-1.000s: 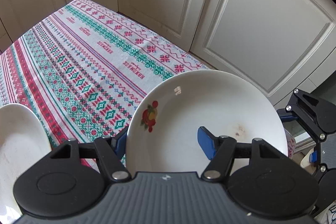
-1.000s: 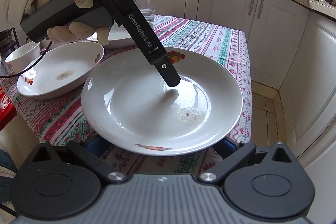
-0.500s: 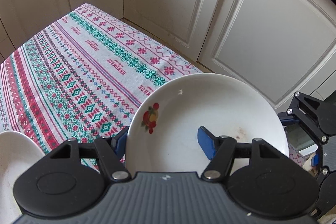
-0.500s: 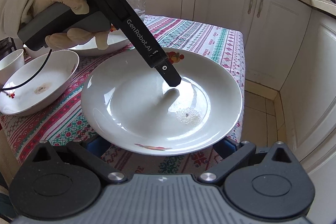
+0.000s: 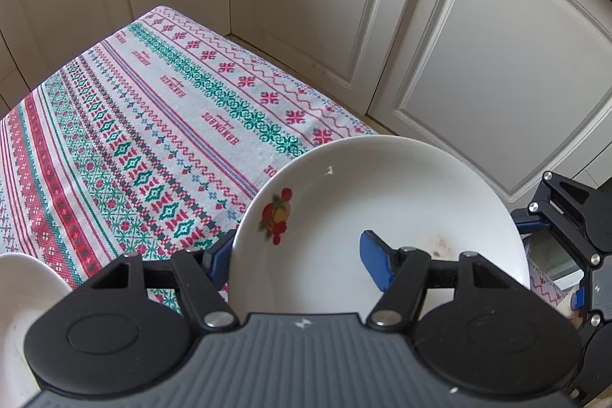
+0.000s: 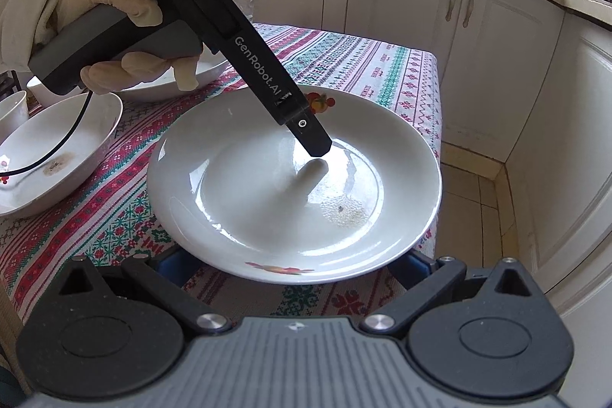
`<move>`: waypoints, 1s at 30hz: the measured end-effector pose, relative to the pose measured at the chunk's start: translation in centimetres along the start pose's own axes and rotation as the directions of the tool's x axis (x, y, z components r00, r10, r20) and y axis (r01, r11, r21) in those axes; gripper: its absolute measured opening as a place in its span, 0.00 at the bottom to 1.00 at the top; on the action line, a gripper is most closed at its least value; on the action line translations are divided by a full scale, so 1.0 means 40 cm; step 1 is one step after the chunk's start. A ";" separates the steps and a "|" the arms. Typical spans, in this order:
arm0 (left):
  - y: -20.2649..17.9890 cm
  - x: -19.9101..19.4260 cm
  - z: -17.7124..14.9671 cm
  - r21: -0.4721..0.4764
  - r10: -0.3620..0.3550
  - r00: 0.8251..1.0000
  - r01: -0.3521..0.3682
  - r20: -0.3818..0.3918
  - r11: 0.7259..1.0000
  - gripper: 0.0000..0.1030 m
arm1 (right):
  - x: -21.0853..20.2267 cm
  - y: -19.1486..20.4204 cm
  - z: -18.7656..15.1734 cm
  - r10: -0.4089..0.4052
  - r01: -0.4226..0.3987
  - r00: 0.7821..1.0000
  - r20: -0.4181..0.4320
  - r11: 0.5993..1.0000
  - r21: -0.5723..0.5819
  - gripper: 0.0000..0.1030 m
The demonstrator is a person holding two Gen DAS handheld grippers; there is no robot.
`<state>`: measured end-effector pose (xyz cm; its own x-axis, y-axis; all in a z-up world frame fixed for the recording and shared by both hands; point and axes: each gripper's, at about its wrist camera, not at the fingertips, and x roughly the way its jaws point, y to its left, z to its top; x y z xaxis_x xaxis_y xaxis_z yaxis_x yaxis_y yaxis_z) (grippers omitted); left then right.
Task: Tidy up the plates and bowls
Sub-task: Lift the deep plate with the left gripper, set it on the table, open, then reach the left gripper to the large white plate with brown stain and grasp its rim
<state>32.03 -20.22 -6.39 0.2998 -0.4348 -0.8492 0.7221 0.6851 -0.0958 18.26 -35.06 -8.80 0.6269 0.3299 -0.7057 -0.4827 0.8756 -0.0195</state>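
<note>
A white plate with fruit decals (image 6: pixel 267 201) is held above the table's patterned cloth (image 5: pixel 134 125) near its corner. It also shows in the left wrist view (image 5: pixel 382 201). My left gripper (image 5: pixel 298 259) is shut on the plate's rim, one blue finger (image 5: pixel 376 260) inside the dish and the other under it; its black body (image 6: pixel 267 83) reaches over the plate in the right wrist view. My right gripper (image 6: pixel 290 264) has its fingers spread wide beneath the plate's near edge, their tips hidden under it.
A white bowl (image 6: pixel 53 155) with a brown stain sits left of the plate, with another plate (image 6: pixel 172 79) and a small bowl (image 6: pixel 11 109) behind. A white dish edge (image 5: pixel 23 297) shows at lower left. Cream cabinets (image 5: pixel 478 64) and the tiled floor (image 6: pixel 470 201) lie beyond the table edge.
The plate, gripped by my left gripper, has moved away from the stained bowl toward the table's corner. The neighbouring dishes have slid leftward in both views.
</note>
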 end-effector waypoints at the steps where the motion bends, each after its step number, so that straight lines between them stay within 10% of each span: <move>1: 0.000 0.001 0.000 0.002 0.000 1.000 0.000 0.000 1.000 0.65 | 0.001 0.001 0.000 -0.003 0.003 1.000 0.000 1.000 -0.002 1.00; 20: -0.019 -0.122 -0.036 -0.001 0.075 0.994 -0.075 0.084 0.997 0.83 | -0.050 0.021 -0.007 -0.028 0.028 1.000 0.012 0.999 0.017 1.00; 30: -0.075 -0.344 -0.183 -0.053 0.197 0.955 -0.190 0.222 0.980 0.86 | -0.152 0.118 -0.014 -0.048 0.050 0.997 0.055 0.998 -0.041 1.00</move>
<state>21.18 -12.01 1.76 0.5668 -0.4104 -0.7143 0.6183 0.7849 0.0397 11.81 -33.15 -5.00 0.6822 0.3065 -0.6639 -0.4753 0.8758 -0.0841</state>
